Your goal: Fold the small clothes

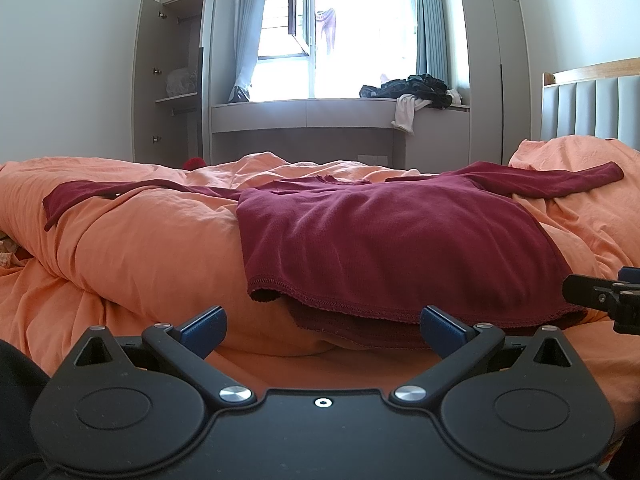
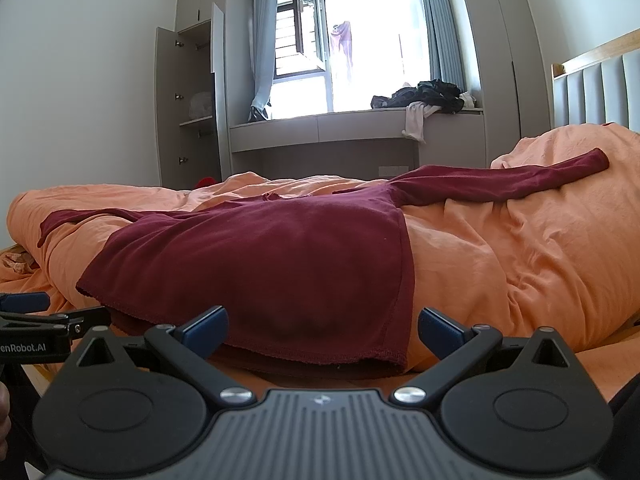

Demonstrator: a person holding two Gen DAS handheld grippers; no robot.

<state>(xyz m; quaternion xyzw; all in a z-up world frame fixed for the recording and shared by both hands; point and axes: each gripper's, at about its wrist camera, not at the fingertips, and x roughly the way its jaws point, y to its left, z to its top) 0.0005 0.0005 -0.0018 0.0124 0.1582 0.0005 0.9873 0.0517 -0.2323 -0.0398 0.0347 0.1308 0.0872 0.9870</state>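
A dark red long-sleeved top (image 1: 380, 236) lies spread flat on an orange duvet (image 1: 152, 248), sleeves out to both sides, hem toward me. My left gripper (image 1: 322, 326) is open and empty, just short of the hem's left part. My right gripper (image 2: 322, 326) is open and empty, in front of the hem's right corner, with the top (image 2: 260, 256) ahead of it. Each gripper shows at the edge of the other's view: the right one (image 1: 600, 298), the left one (image 2: 36, 320).
The duvet is rumpled, with a raised fold at the left and a pillow bump at the right (image 2: 560, 184). A padded headboard (image 1: 592, 108) stands at the right. Behind the bed are an open wardrobe (image 1: 176, 80) and a window bench with a pile of dark clothes (image 1: 416, 90).
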